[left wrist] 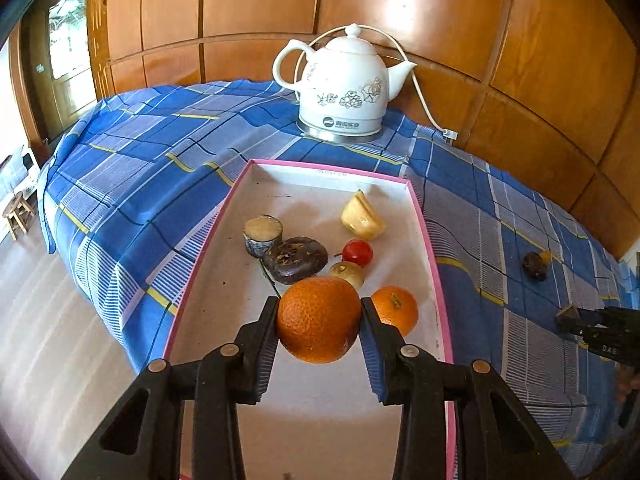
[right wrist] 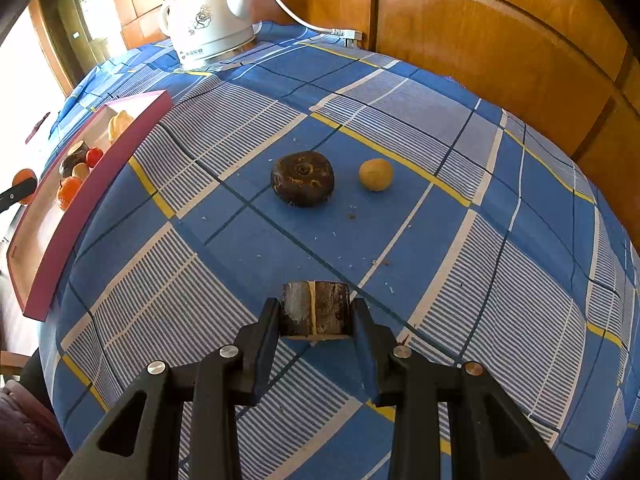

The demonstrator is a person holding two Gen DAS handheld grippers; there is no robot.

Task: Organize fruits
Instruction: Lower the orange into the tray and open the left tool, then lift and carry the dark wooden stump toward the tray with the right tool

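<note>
In the left wrist view my left gripper (left wrist: pixel 320 312) is shut on a large orange (left wrist: pixel 319 319), held above the pink-rimmed white tray (left wrist: pixel 430 240). In the tray lie a smaller orange (left wrist: pixel 396 309), a red fruit (left wrist: pixel 357 251), a small yellowish fruit (left wrist: pixel 347 272), a dark flat fruit (left wrist: pixel 295 258), a cut cane piece (left wrist: pixel 263 235) and a pale yellow wedge (left wrist: pixel 363 216). In the right wrist view my right gripper (right wrist: pixel 315 312) is shut on a dark cane piece (right wrist: pixel 315 309) over the blue checked cloth. Beyond it lie a dark round fruit (right wrist: pixel 303 178) and a small yellow fruit (right wrist: pixel 376 175).
A white electric kettle (left wrist: pixel 344 88) with its cord stands at the table's back, by the wooden wall panels (left wrist: pixel 520 60). The tray (right wrist: pixel 80 208) sits at the table's left edge in the right wrist view. A wooden stool (left wrist: pixel 18 212) stands on the floor far left.
</note>
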